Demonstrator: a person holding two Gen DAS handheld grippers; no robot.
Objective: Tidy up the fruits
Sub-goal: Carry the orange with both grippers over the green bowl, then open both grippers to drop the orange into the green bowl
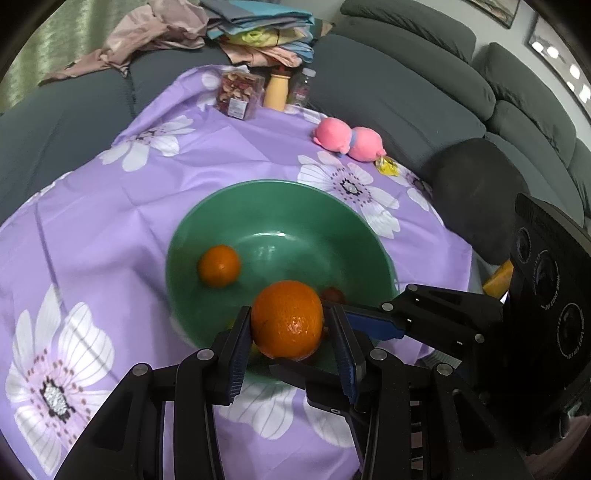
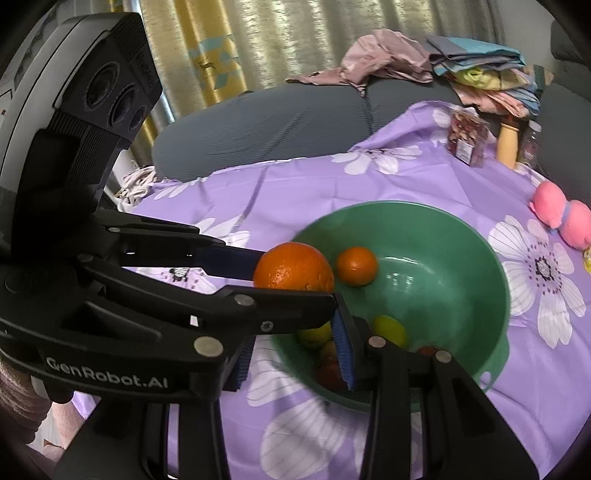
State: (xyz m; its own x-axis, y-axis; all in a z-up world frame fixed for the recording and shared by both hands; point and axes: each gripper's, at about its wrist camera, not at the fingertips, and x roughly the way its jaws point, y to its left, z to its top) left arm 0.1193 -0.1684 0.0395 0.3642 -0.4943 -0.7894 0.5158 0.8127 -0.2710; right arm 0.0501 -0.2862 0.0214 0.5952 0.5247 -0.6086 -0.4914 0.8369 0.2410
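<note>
My left gripper [image 1: 288, 325] is shut on a large orange [image 1: 287, 319] and holds it above the near rim of a green bowl [image 1: 221, 206]. A small orange [image 1: 219, 266] lies inside the bowl at the left. In the right wrist view the same large orange [image 2: 293, 271] sits between the left gripper's fingers over the bowl [image 2: 480, 251], with the small orange [image 2: 357, 266], a yellow fruit [image 2: 389, 328] and reddish fruits [image 2: 328, 363] in the bowl. My right gripper [image 2: 295, 354] is open and empty over the bowl's near edge.
The bowl rests on a purple flowered cloth [image 1: 110, 206]. A pink plush toy [image 1: 347, 140], a box of dried fruit [image 1: 238, 94] and a yellow bottle [image 1: 277, 90] stand at the far side. Grey sofa cushions [image 1: 406, 96] and piled clothes [image 1: 258, 33] lie behind.
</note>
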